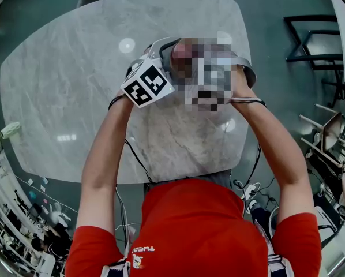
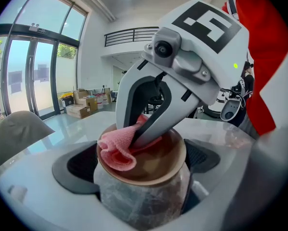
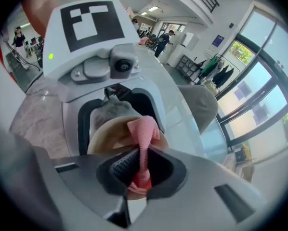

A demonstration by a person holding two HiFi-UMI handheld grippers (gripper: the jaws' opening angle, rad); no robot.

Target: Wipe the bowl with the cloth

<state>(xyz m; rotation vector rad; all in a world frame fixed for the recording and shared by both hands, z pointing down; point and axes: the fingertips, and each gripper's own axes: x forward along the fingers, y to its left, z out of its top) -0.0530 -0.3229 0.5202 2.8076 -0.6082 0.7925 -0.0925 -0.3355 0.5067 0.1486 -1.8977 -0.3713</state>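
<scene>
Nearest, low in the head view: red shirt [image 1: 195, 229], both forearms stretched out over the grey marble bench [image 1: 63, 79]. Grips the brown bowl [image 2: 159, 163] with the left tool [image 2: 139, 170], one pad against each side, over the bench's far half. Pinches the pink cloth [image 3: 144, 129] tight in the right tool [image 3: 141, 170]. Presses the bunched cloth inside the bowl, one fold spilling over the rim.
</scene>
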